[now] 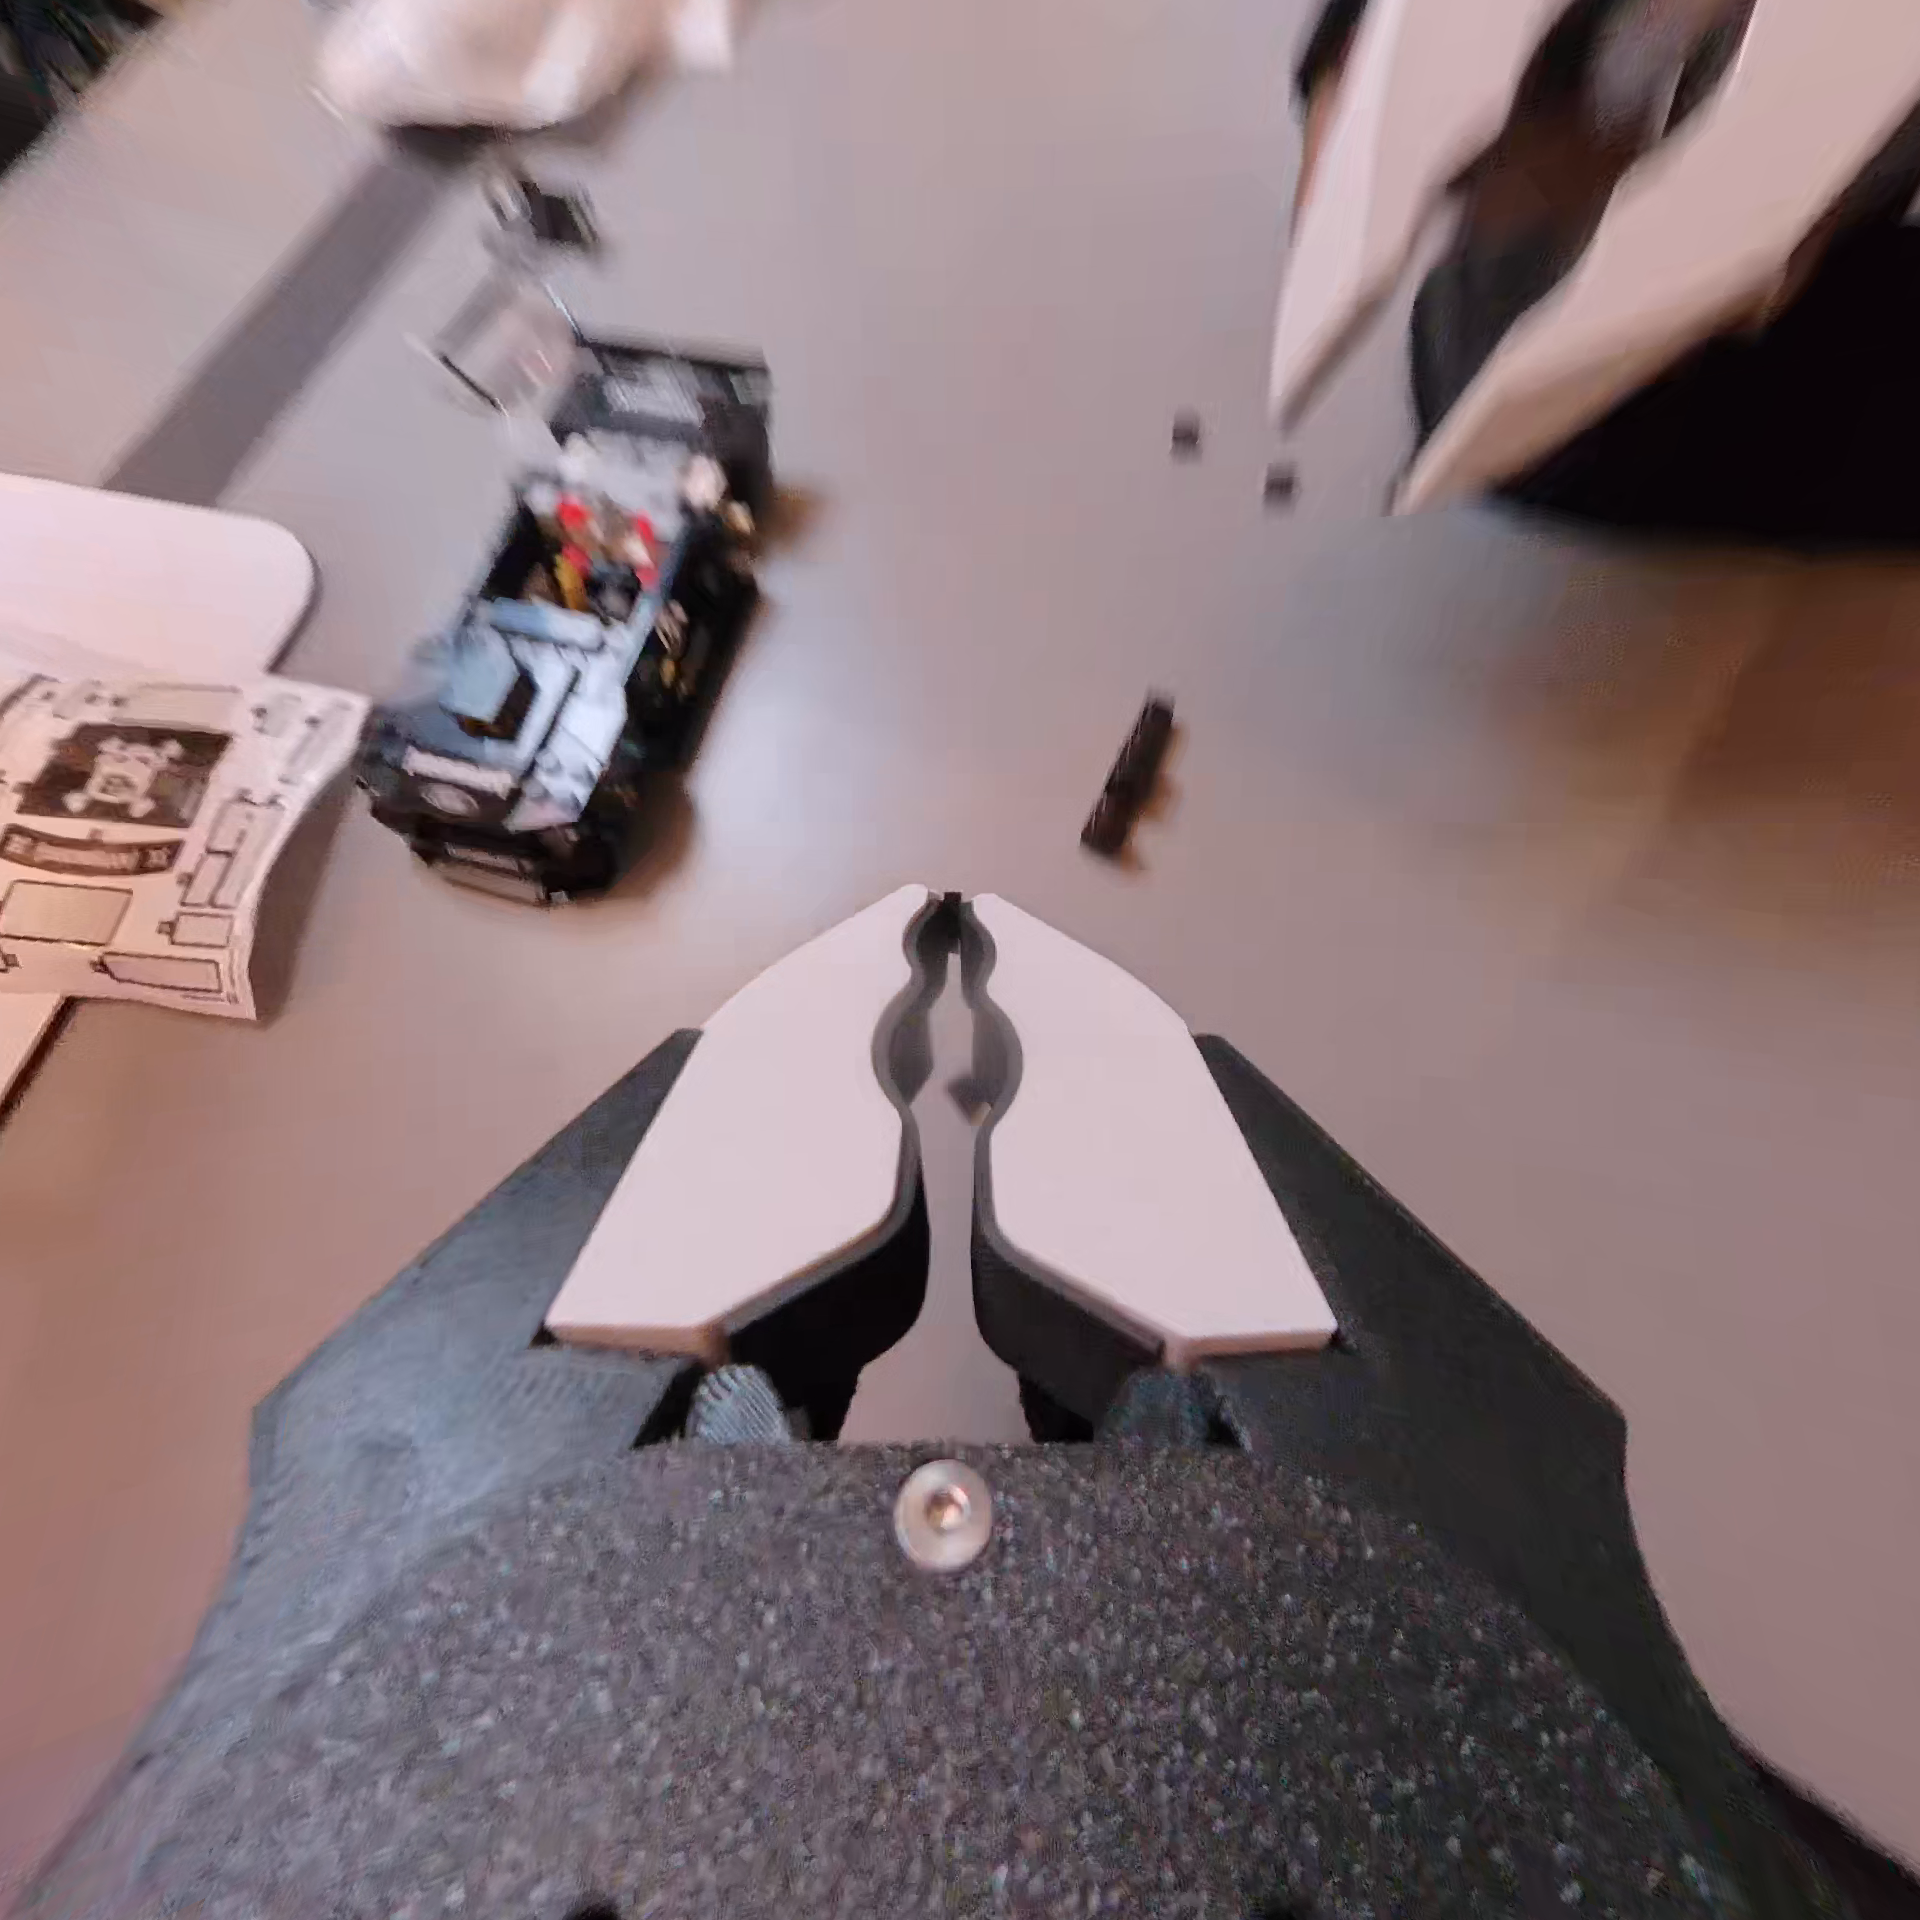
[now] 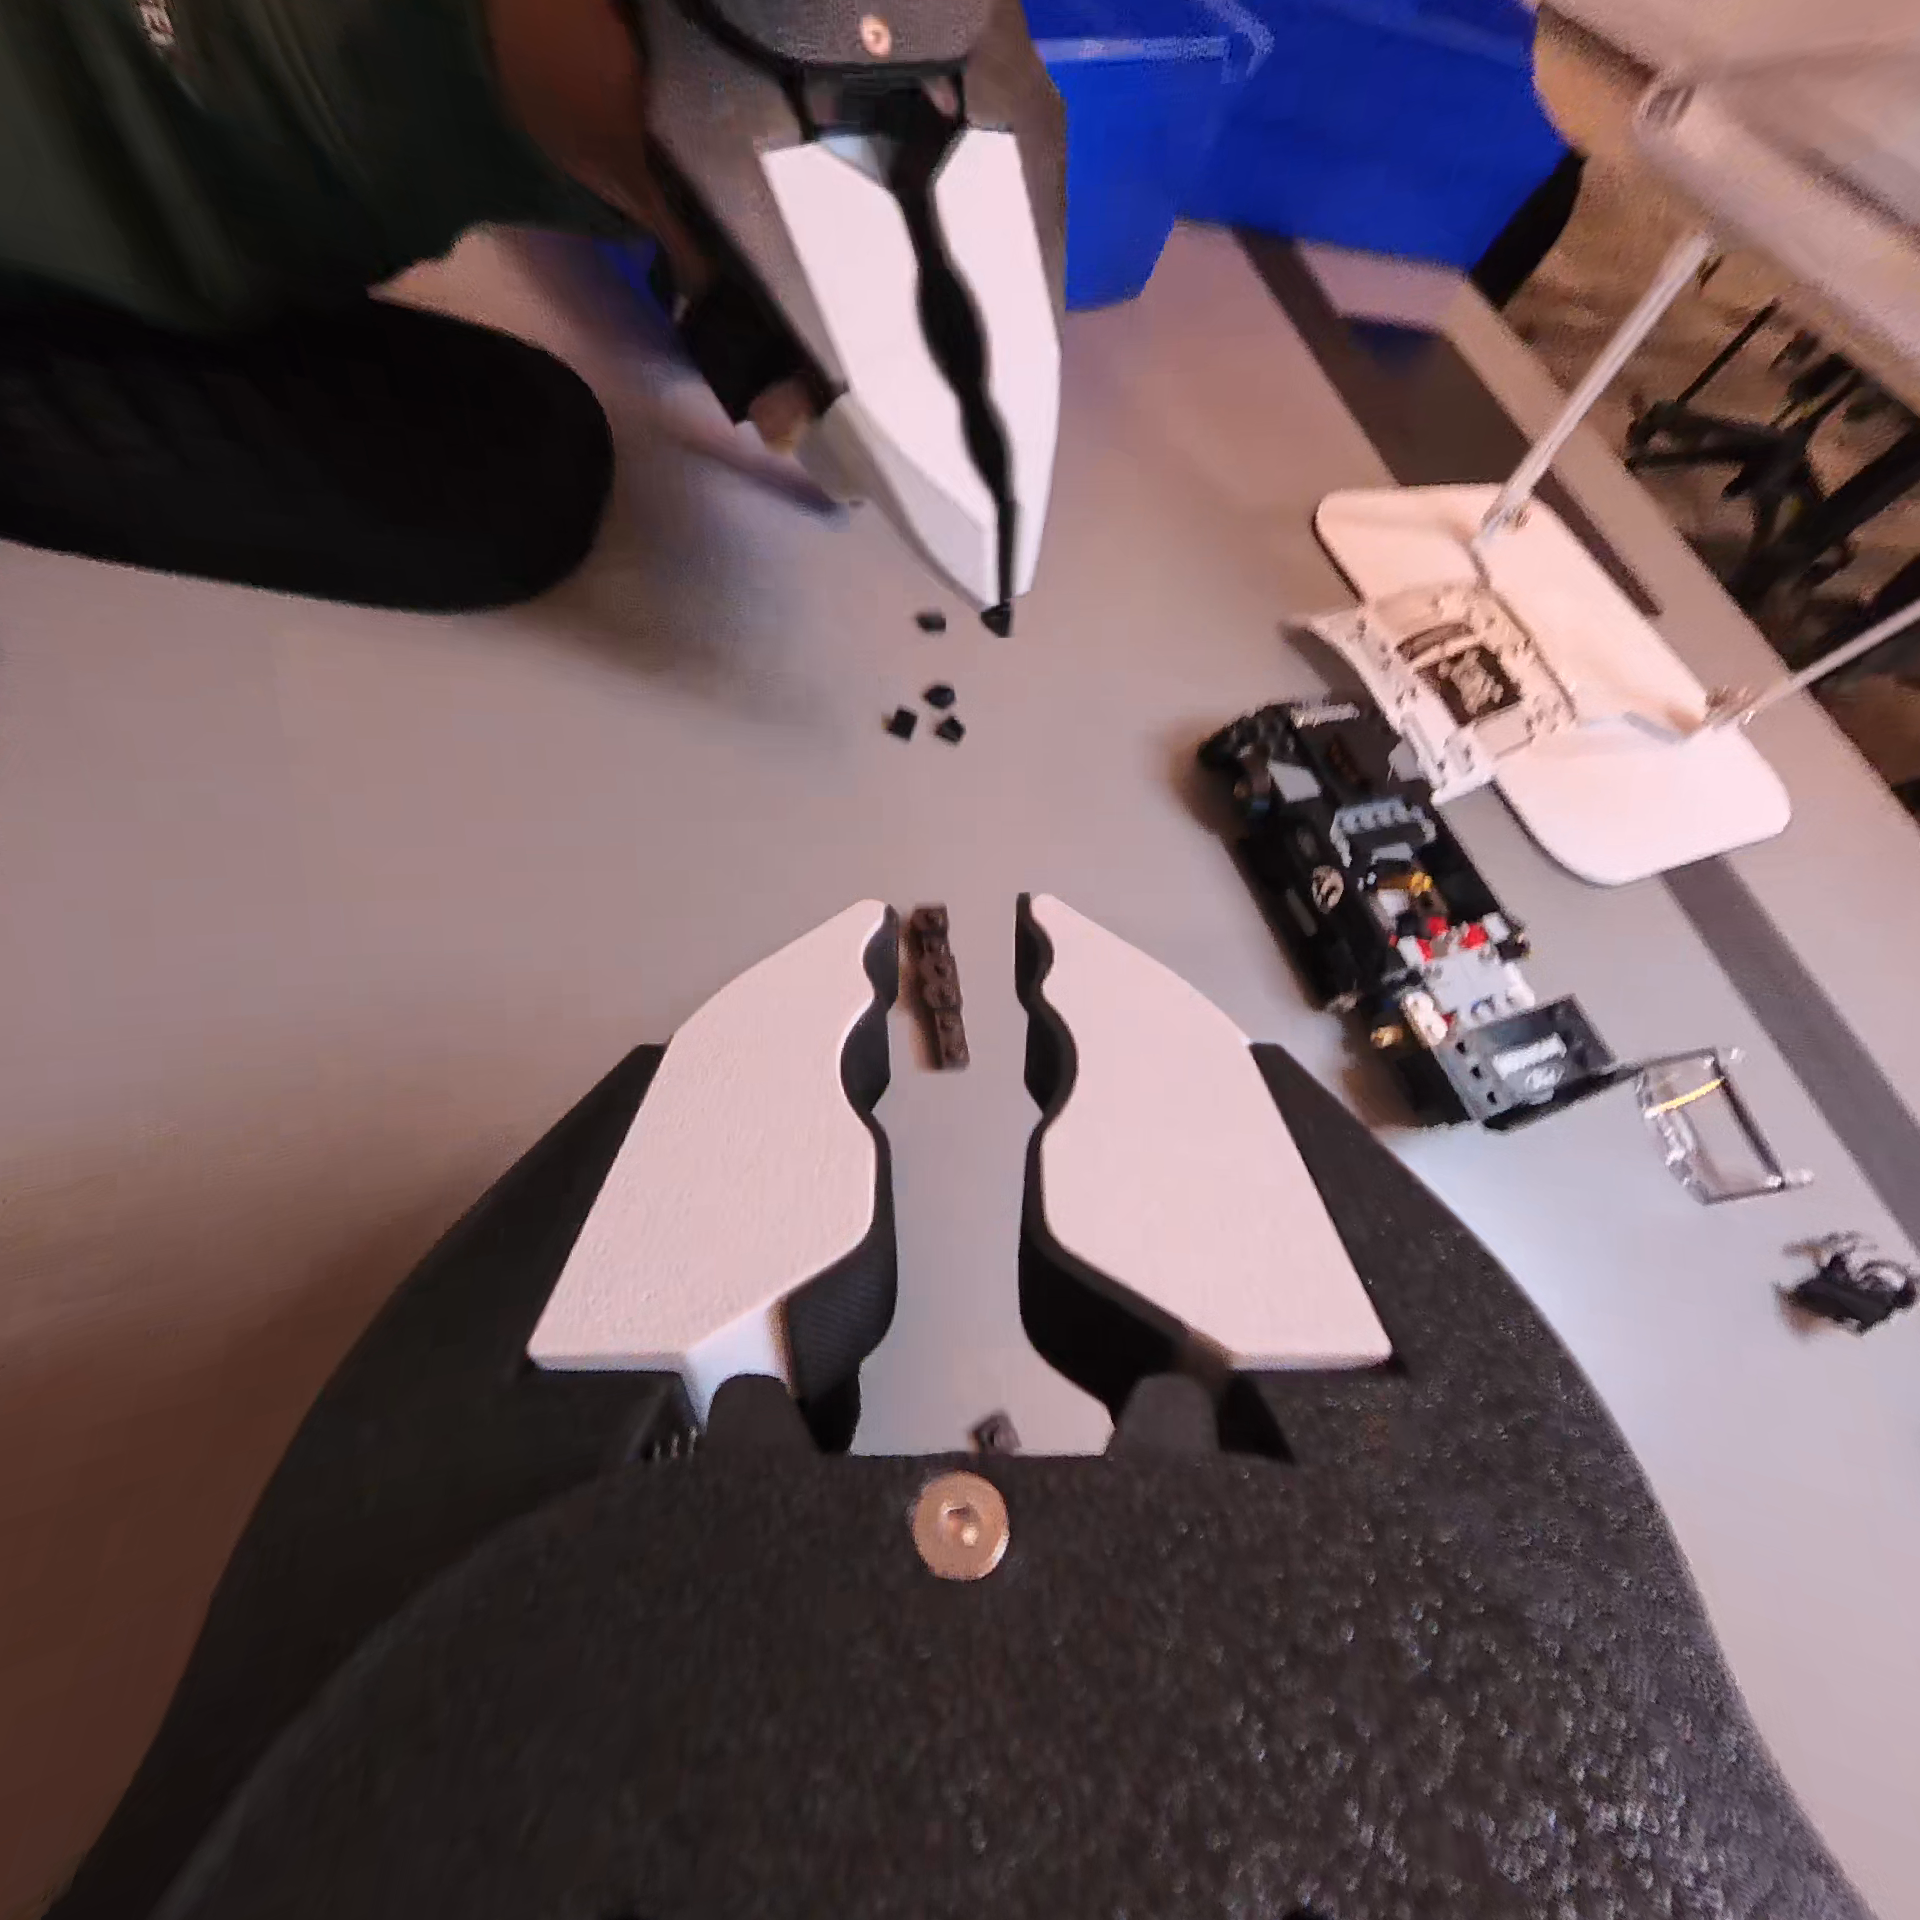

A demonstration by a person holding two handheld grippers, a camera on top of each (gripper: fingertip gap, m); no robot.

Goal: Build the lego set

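The right gripper [image 2: 954, 909] hangs over the grey table [image 2: 416, 831] with its jaws parted, and a long black plate [image 2: 940, 985] lies on the table in the gap between its fingers. The plate sits nearer the left finger than the right, and its long axis runs almost straight ahead, along the fingers rather than across them. A close of the jaws would likely take it by its narrow width. The right gripper is clearly the nearer tool to this piece.

Just beyond, loose black studs [image 2: 925, 715] lie scattered on the table. Past them, the left gripper [image 2: 1000, 613] points down with its jaws pressed together on a small black piece [image 2: 997, 620], tip close above the table; whether it touches is unclear. From its own camera, the plate [image 1: 1130, 774] lies ahead and slightly right.

Off to the side, well apart from both grippers, stands the part-built black car [image 2: 1382, 914]. Beside it lie a sticker sheet [image 2: 1423, 665] on a white stand base [image 2: 1621, 800], and a clear bag [image 2: 1714, 1132].
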